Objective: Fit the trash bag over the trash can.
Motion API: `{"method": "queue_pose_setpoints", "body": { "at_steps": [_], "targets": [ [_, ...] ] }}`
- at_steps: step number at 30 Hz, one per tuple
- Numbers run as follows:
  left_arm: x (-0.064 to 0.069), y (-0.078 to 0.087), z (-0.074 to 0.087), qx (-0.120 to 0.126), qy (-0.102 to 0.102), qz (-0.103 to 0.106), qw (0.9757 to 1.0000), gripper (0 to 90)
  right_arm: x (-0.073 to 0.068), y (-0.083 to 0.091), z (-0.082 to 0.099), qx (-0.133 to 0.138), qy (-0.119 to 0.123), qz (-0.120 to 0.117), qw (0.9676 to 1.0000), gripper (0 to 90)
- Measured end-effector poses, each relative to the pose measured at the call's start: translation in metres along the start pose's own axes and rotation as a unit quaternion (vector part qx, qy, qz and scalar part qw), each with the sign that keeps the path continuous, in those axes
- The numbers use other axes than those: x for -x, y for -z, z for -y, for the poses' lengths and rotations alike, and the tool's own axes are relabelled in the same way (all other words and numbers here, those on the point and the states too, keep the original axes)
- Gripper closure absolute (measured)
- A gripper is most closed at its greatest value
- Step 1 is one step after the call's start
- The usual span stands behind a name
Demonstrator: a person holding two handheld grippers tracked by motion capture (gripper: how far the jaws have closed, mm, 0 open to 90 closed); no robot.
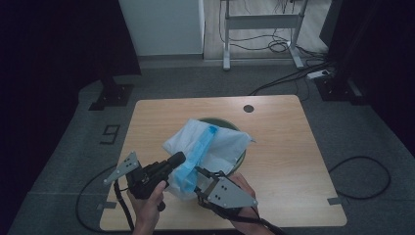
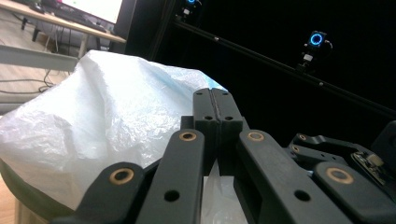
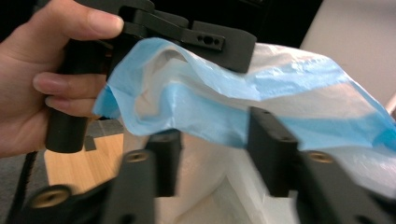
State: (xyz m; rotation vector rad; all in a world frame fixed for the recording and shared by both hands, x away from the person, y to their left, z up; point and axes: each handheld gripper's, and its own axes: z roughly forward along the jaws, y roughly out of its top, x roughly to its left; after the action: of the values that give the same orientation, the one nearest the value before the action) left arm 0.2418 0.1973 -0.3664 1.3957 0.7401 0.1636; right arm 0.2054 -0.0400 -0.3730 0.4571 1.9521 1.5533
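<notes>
A white plastic bag (image 1: pixel 220 142) with a light blue rim band (image 1: pixel 198 152) is draped over a dark green bin (image 1: pixel 242 157) in the middle of the wooden table (image 1: pixel 288 156). My left gripper (image 1: pixel 178 158) is at the bag's near left corner, its jaws pressed together (image 2: pixel 217 105) on the bag's rim. The right gripper view shows that pinch (image 3: pixel 219 42) on the blue band (image 3: pixel 299 79). My right gripper (image 1: pixel 198 171) is just right of it, open (image 3: pixel 217 140), with the blue band running across its two fingers. The bag (image 2: pixel 93 116) bulges over the bin's rim (image 2: pixel 28 196).
A round dark hole (image 1: pixel 248 108) sits near the table's far edge. Beyond the table there is grey carpet with cables (image 1: pixel 293 73), a white desk frame (image 1: pixel 262 22) and a black stand base (image 1: pixel 111 95). A cable loops on the floor at the right (image 1: pixel 362 176).
</notes>
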Motion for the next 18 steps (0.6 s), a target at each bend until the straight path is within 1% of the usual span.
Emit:
{"method": "queue_pose_setpoints", "body": {
  "at_steps": [3, 4, 6, 7, 9, 12, 15, 18],
  "targets": [
    [0.0, -0.001, 0.0, 0.003, -0.001, 0.0, 1.0, 89.6, 0.005, -0.002, 0.0, 0.0, -0.002, 0.001, 1.0, 84.0],
    [0.001, 0.0, 0.0, 0.005, -0.002, 0.0, 1.0, 89.6, 0.006, -0.002, 0.001, -0.001, -0.001, 0.002, 1.0, 88.4],
    [0.002, 0.001, -0.001, 0.014, -0.005, 0.0, 0.9999, 89.7, 0.009, -0.003, 0.002, -0.004, -0.003, 0.005, 1.0, 89.1],
    [0.002, 0.002, -0.002, 0.018, -0.008, 0.001, 0.9998, 89.7, 0.011, -0.003, 0.004, -0.007, 0.004, 0.011, 0.9999, 89.1],
    [0.003, 0.004, -0.003, 0.029, -0.015, 0.001, 0.9994, 89.7, 0.014, -0.001, 0.006, -0.01, 0.005, 0.018, 0.9998, 89.2],
    [0.003, 0.006, -0.005, 0.045, -0.025, -0.002, 0.9987, 89.7, 0.019, 0.004, 0.009, -0.02, 0.021, 0.041, 0.9987, 89.1],
    [0.002, 0.004, -0.008, 0.046, -0.031, -0.006, 0.9984, 89.6, 0.027, 0.009, 0.01, -0.032, 0.027, 0.056, 0.9975, 89.1],
    [-0.001, -0.006, -0.01, 0.036, -0.044, -0.009, 0.9983, 89.6, 0.038, 0.013, 0.009, -0.043, 0.037, 0.069, 0.996, 89.1]
  ]
}}
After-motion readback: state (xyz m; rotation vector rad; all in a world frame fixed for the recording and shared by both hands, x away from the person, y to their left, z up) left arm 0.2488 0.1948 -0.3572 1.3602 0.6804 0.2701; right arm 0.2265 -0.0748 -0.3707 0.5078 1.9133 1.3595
